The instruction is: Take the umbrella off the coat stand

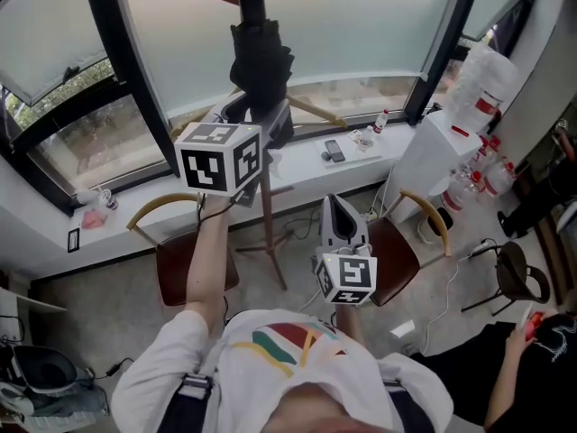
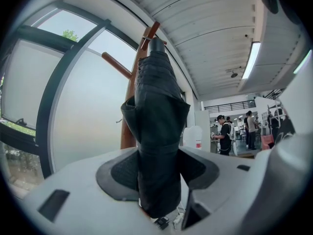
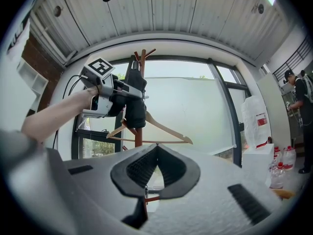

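Observation:
A folded black umbrella (image 1: 260, 57) hangs upright against the wooden coat stand (image 1: 270, 219) by the window. My left gripper (image 1: 261, 120) is raised to it, and its pads press on both sides of the umbrella's (image 2: 156, 131) lower part. Behind the fabric rise the coat stand's pole and pegs (image 2: 129, 106). The right gripper view shows the left gripper (image 3: 122, 94) clamped on the umbrella (image 3: 136, 109) at the stand (image 3: 140, 131). My right gripper (image 1: 341, 210) is held lower, in front of my chest, its fingertips (image 3: 155, 148) together with nothing between them.
A wooden clothes hanger (image 3: 166, 127) hangs on the stand below the umbrella. Two chairs (image 1: 194, 260) (image 1: 397, 242) flank the stand's base. A water dispenser (image 1: 433, 161) with a large bottle (image 1: 482, 79) stands right. A phone (image 1: 334, 151) lies on the windowsill. A person (image 1: 532, 350) sits lower right.

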`<control>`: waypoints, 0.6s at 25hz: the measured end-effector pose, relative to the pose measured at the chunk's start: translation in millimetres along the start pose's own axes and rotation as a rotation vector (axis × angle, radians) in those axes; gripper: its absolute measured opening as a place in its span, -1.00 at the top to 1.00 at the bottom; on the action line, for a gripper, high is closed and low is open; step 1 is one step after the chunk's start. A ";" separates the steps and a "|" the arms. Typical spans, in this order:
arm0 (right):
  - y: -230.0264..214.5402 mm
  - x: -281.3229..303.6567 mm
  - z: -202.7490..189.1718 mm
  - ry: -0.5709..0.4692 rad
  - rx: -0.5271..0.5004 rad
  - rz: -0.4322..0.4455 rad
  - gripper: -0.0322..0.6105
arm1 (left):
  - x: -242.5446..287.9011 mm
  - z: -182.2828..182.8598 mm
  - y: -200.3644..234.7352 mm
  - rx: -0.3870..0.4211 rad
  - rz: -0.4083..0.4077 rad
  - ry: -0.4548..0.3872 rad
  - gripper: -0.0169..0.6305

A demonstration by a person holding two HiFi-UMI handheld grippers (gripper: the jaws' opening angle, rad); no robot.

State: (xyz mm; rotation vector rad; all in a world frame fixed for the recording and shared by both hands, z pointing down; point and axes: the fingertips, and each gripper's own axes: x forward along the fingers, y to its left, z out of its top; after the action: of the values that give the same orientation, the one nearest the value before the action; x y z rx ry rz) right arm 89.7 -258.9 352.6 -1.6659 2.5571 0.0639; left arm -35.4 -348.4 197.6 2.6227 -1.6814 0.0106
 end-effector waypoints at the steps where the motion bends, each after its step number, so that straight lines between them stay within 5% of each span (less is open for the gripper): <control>1: -0.5 -0.9 1.8 -0.004 -0.001 -0.001 0.90 | -1.1 3.4 -0.1 0.005 0.003 -0.006 0.23; 15: 13.4 -3.4 25.5 -0.061 -0.010 0.022 0.90 | -29.3 69.9 21.6 0.121 0.105 -0.106 0.23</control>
State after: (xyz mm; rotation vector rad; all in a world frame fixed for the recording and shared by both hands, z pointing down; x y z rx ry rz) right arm 80.1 -248.2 327.4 -1.6131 2.5352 0.1273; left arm -67.9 -332.5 127.5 2.6605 -1.9091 -0.0263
